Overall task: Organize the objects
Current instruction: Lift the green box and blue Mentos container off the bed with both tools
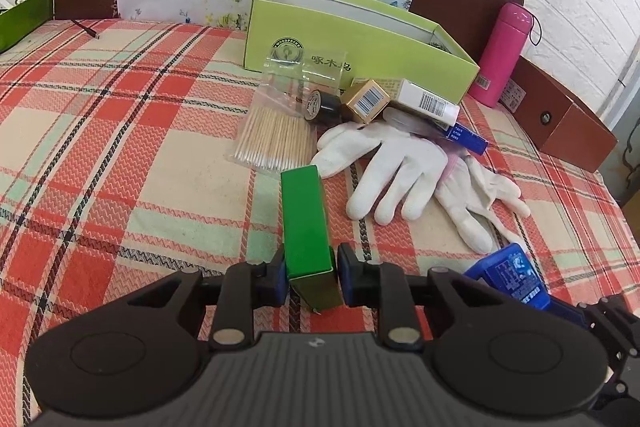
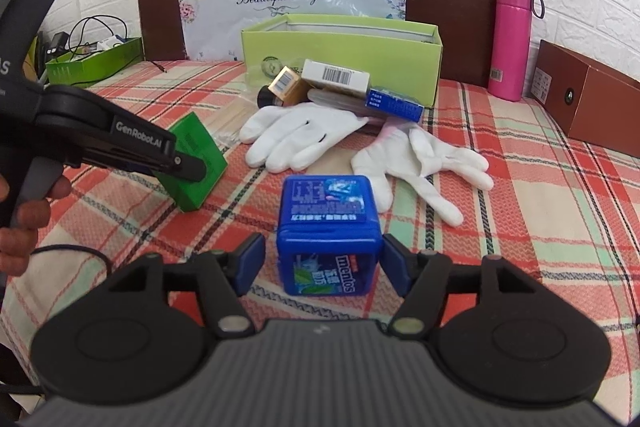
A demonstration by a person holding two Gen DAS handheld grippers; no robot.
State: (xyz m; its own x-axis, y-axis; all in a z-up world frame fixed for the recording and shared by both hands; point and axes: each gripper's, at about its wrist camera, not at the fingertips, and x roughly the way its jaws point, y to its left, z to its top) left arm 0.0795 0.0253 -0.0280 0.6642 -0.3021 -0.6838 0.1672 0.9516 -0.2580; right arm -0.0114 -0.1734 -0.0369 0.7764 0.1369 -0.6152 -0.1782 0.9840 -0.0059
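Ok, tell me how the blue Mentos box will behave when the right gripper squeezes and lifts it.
The Mentos box looks like rigid plastic with flat sides, so it should probably hold shape between the right gripper's open fingers. Its glossy surface may be a bit slippery. Squat and cube-like on the soft plaid cloth, it seems unlikely to roll or tip.

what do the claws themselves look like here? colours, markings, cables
Both claws are matte black plastic with blue finger pads, two round disc housings and a ribbed centre plate. The left claw, seen from the right wrist view, carries white "GenRobot.AI" lettering and a grey trigger under bare fingers. A black cable trails beside it. The right claw matches; no sleeves are visible.
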